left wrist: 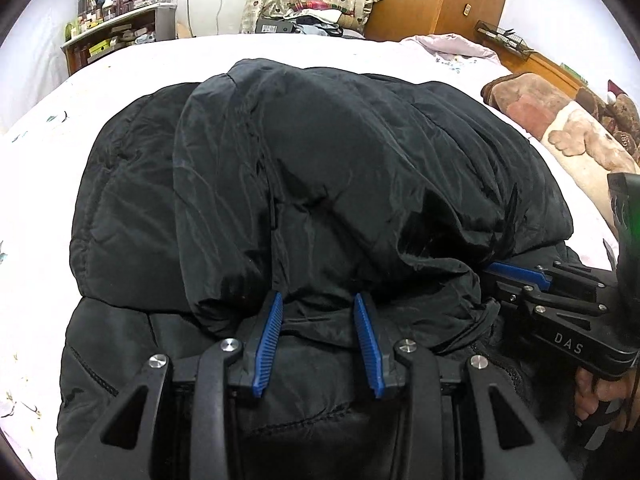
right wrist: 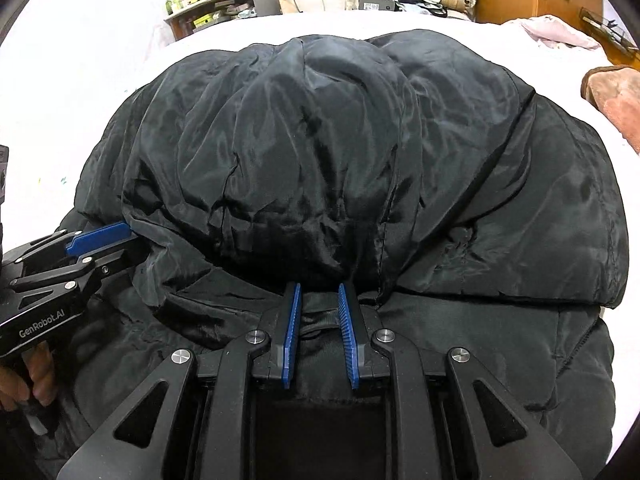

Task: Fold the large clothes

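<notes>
Both tools, left tool and right tool, clamp jacket fold on bed. My worry: slick puffy fabric slips, fold springs open.

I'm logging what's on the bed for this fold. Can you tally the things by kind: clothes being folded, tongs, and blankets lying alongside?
Jacket: 1, black, folded over itself on the white bed
Tongs: 2, left tongs and right tongs, each with jacket cloth between its blue pads
Blankets: 2, brown blanket and pink blanket
Total: 5
</notes>
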`<action>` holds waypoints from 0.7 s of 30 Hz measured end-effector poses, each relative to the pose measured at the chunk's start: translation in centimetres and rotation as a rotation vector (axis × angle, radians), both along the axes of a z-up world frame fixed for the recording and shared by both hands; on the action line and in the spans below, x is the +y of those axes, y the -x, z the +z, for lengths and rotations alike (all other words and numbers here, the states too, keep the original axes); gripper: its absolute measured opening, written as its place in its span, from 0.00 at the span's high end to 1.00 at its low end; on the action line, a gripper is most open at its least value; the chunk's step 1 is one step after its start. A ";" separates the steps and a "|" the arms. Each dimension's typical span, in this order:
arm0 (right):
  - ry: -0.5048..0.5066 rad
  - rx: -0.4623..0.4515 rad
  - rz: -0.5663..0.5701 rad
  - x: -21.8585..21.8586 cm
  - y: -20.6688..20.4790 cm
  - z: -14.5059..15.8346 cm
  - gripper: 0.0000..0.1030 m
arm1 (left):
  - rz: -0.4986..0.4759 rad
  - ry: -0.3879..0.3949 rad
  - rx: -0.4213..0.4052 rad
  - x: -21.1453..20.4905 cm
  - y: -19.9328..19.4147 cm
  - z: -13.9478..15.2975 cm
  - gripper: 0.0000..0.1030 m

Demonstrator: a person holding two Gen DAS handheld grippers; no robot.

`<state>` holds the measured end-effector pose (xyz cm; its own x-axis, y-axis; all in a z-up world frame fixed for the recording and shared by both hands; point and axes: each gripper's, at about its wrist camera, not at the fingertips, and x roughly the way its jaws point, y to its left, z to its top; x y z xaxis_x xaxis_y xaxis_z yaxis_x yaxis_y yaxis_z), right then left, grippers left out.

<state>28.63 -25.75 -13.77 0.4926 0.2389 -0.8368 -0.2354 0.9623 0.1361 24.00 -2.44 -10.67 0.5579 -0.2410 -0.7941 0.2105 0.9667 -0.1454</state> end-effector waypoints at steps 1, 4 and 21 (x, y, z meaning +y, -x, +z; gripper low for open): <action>0.001 0.008 -0.002 0.1 -0.2 0.0 0.81 | 0.002 -0.002 0.004 -0.1 -0.1 0.0 0.62; 0.009 0.020 -0.004 0.3 -0.9 0.4 0.81 | 0.002 -0.008 0.002 -0.6 -0.5 0.1 0.62; -0.061 -0.113 -0.093 -3.2 -1.2 6.7 0.71 | 0.010 0.028 -0.069 0.4 -2.1 5.6 0.57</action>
